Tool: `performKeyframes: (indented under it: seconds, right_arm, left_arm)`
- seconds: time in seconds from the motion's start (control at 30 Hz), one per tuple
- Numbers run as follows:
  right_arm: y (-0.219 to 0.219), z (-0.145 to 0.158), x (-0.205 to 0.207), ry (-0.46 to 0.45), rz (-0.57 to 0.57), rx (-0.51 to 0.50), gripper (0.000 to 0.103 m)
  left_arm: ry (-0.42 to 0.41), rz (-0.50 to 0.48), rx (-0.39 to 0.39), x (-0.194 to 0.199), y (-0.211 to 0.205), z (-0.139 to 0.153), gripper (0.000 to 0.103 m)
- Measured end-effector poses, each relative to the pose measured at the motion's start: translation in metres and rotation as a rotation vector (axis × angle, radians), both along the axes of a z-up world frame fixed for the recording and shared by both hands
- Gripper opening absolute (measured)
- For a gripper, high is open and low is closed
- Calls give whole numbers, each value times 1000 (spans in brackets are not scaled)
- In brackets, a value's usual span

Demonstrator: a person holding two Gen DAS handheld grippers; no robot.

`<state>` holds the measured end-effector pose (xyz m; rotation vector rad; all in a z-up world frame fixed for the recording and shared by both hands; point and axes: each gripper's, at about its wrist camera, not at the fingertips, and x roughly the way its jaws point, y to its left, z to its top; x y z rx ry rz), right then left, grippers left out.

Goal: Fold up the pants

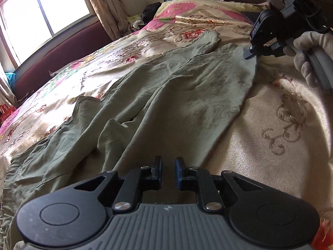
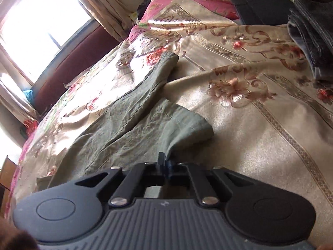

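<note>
Olive-green pants (image 1: 158, 95) lie spread on a floral satin bedspread (image 1: 281, 129), legs running away toward the far side. My left gripper (image 1: 169, 167) is open with a narrow gap, hovering just above the near edge of the pants, holding nothing. My right gripper (image 2: 164, 161) is shut on the hem of one pant leg (image 2: 187, 125). It also shows in the left wrist view (image 1: 249, 53), pinching the far right corner of the pants, held by a gloved hand (image 1: 308, 50). The other leg (image 2: 149, 83) lies flat beyond.
A folded pink and gold quilt (image 1: 187, 10) lies at the far end of the bed. Folded dark clothes (image 2: 312, 37) sit at the right. A window (image 1: 41, 14) with curtains and a dark red bench (image 1: 62, 58) run along the left.
</note>
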<state>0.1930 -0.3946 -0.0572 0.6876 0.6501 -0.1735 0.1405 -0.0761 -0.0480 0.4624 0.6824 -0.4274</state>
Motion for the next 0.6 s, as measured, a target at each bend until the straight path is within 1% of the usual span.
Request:
performKeyframes:
  seconds: [0.03, 0.1, 0.17, 0.23, 0.27, 0.33, 0.37, 0.4, 0.47, 0.5, 0.53, 0.6]
  right_arm:
    - [-4, 6, -8, -16, 2, -8, 2]
    - [-13, 21, -32, -35, -4, -56, 2]
    - [-31, 32, -59, -32, -36, -88, 2]
    - [-46, 35, -78, 1, -69, -132, 4]
    - [-51, 34, -84, 38, -68, -177, 8]
    - [-57, 27, -88, 132, -83, -198, 17]
    - [-59, 26, -91, 147, -92, -199, 18]
    - [-59, 27, -96, 147, -103, -205, 19]
    - [-54, 37, -112, 120, -131, -250, 30]
    - [-49, 43, -120, 113, -143, -291, 38]
    - [-44, 48, -126, 112, -147, -331, 38]
    - [-29, 56, -132, 98, -114, -377, 38]
  left_arm:
    - [8, -1, -7, 1, -3, 1, 30]
    - [29, -16, -39, 2, -10, 4, 30]
    - [22, -39, -65, -3, -18, 9, 30]
    - [16, -69, -81, -10, -29, 11, 30]
    - [19, -80, -82, -12, -34, 11, 30]
    - [21, -92, -71, -16, -43, 9, 30]
    - [22, -93, -64, -17, -43, 9, 30]
    - [16, -90, -52, -19, -42, 12, 31]
    - [-8, -79, -50, -26, -29, 20, 31]
    - [-23, -69, -45, -30, -18, 25, 32]
    - [-36, -54, -35, -33, -8, 27, 34]
    - [-51, -11, -1, -36, 16, 28, 35]
